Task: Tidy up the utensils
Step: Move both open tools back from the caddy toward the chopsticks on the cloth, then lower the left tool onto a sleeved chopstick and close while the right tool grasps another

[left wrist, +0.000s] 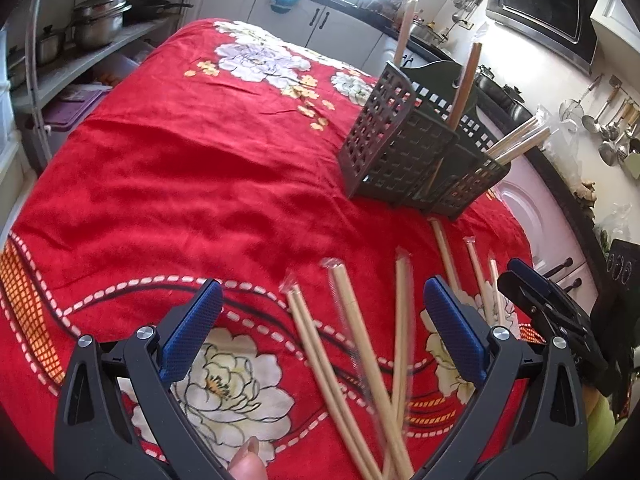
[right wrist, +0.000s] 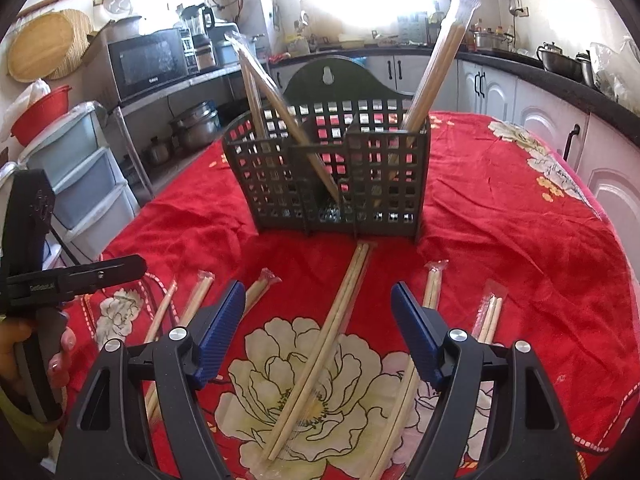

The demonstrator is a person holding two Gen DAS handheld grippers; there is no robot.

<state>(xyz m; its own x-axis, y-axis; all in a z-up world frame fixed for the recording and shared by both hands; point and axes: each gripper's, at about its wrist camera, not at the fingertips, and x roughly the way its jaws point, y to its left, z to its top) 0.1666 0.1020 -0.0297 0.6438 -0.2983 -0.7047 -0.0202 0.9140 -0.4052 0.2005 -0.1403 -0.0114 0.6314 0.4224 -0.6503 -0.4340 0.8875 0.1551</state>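
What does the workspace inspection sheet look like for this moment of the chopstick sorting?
Surface: red floral tablecloth, wrinkled, covering the table.
Job's things: dark lattice caddy upright, wrapped chopstick pairs leaning in its left and right compartments; unwrapped chopstick pair lying in front of it; more wrapped pairs scattered on the cloth.
Clutter: nothing seen besides the chopsticks.
Grippers: left tool open above the loose pairs; right tool open over the unwrapped pair, holding nothing.
Cables: nothing seen.
Surroundings: microwave, pots on shelves, hanging ladles.
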